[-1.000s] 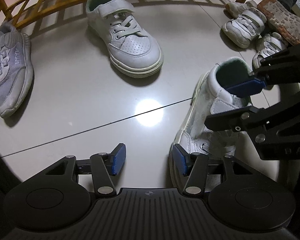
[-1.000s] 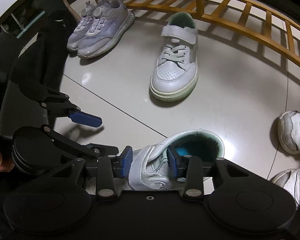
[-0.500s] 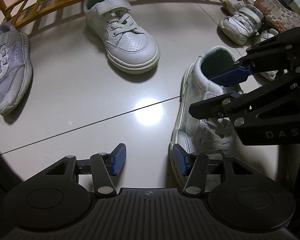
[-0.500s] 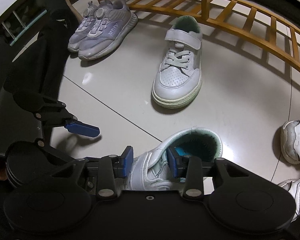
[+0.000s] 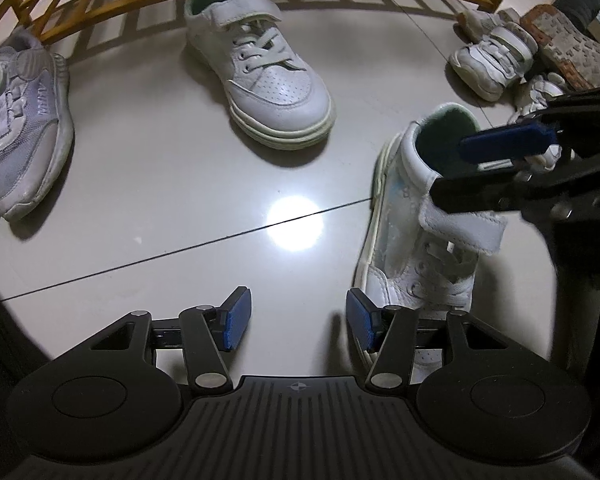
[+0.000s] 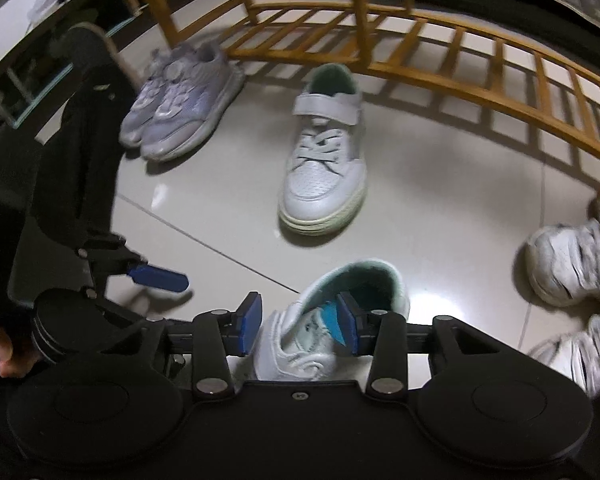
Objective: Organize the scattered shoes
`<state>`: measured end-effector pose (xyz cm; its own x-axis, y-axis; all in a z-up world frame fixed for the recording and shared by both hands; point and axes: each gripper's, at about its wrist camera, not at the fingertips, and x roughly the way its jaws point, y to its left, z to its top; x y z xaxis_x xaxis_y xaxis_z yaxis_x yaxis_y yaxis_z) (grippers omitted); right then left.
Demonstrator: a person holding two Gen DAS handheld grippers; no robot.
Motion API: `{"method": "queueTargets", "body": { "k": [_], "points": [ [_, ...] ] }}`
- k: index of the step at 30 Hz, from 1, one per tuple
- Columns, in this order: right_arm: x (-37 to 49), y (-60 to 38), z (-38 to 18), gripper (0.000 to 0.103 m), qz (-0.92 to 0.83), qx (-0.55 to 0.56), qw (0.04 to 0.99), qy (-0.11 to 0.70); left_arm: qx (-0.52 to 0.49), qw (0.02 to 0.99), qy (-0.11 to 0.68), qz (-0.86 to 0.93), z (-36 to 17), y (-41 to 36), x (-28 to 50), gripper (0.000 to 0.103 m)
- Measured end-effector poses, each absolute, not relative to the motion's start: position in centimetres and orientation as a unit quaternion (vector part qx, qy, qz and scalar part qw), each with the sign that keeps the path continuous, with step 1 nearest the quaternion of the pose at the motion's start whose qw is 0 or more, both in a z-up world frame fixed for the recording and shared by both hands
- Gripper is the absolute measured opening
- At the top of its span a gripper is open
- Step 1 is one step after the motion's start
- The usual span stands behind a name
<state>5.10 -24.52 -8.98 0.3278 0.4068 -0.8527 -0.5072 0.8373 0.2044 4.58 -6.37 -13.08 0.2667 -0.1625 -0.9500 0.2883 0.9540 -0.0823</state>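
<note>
1. Two white leather strap sneakers with pale green lining are the nearest shoes. The first white sneaker point(image 6: 324, 168) stands upright on the glossy grey tiled floor point(image 5: 160, 184), toe toward the cameras, just in front of the slatted wooden rack point(image 6: 480, 80).
2. The second white sneaker point(image 5: 420, 232) lies in the foreground, near the first but not touching it, its strap flap loose.
3. Right tool point(image 6: 298, 324): jaws apart, having just been opening. The sneaker's collar sits between the blue pads; the right pad point(image 6: 350, 326) is inside the shoe opening, the left pad outside. A narrow gap shows at the left pad, so no clamping is evident.
4. Left tool point(image 5: 298, 320): jaws apart and empty, over bare floor. Its right pad stands just beside the toe of the second sneaker.
5. A pair of grey-lilac mesh sneakers point(image 6: 180, 120) sits side by side at the rack's left end.
6. Several small white strapped shoes point(image 5: 496, 60) lie grouped at the far right.
</note>
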Motion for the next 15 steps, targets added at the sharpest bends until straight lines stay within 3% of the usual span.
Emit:
{"method": "queueTargets", "body": {
  "k": [15],
  "points": [
    [4.0,-26.6,-9.4,0.063,0.233,0.021,0.819,0.524,0.042,0.793,0.586,-0.16,-12.8,-10.6,2.9,0.053]
  ]
}}
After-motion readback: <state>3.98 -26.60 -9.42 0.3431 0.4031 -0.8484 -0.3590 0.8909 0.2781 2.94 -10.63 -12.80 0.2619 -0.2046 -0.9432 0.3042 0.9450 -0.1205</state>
